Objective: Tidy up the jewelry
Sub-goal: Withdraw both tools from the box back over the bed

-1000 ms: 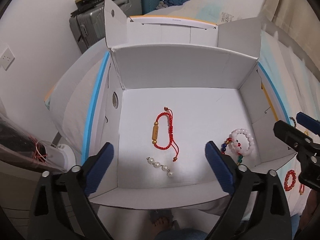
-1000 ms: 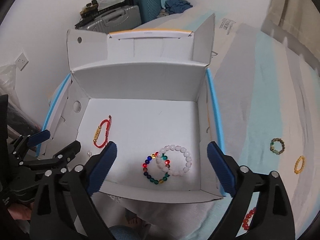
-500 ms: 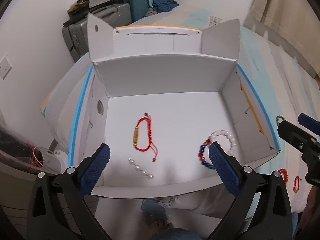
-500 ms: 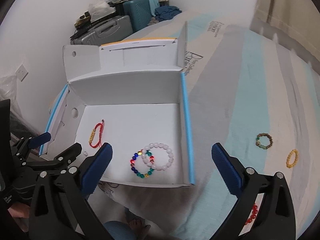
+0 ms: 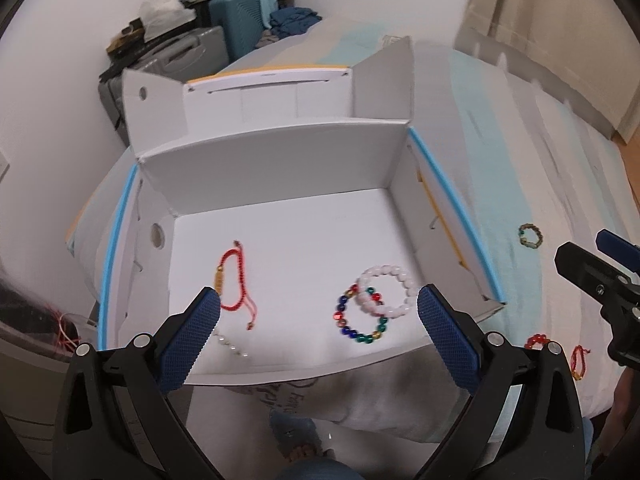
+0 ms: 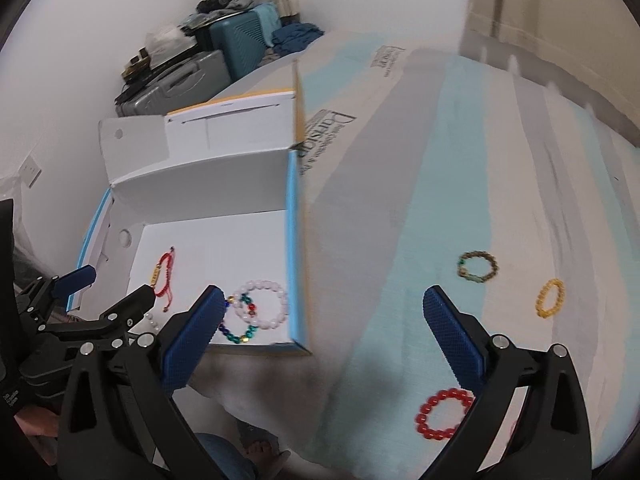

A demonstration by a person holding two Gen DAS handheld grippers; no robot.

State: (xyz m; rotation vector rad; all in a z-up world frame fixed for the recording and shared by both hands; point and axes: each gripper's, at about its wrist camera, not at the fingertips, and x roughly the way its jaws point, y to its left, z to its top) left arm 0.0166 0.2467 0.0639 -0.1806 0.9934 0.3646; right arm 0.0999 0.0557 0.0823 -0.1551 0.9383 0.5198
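Both sets of tongs are spread wide and holding nothing. The left gripper (image 5: 318, 314) hangs over the near edge of the white box (image 5: 280, 168), its blue pads (image 5: 190, 336) low over the box floor. Right by its left pad sit the red cord bracelet (image 5: 232, 280) and a short pearl strand (image 5: 232, 346), partly tucked behind that pad. Closer to its right pad are the rainbow bead bracelet (image 5: 360, 316) and the white bead bracelet (image 5: 386, 290), overlapping each other.

The right gripper (image 6: 320, 318) sits off to the right of the box, over the striped bedsheet (image 6: 420, 200). Between and past its fingers the sheet is mostly bare, so plenty of room there. A red bead bracelet (image 6: 442, 414) lies just by its right finger, partly hidden behind it. Further out are a brown-green bead bracelet (image 6: 478, 266) and a yellow bead bracelet (image 6: 551, 298), near each other but apart. In the left camera there's also a small red cord loop (image 5: 578, 360) on the sheet, beside the red beads.

The box has tall flaps standing at the back and on both sides, with blue trim along the side edges; the front wall is low. So four pieces inside, four still on the bed. Suitcases (image 6: 224, 40) are stacked by the wall behind.
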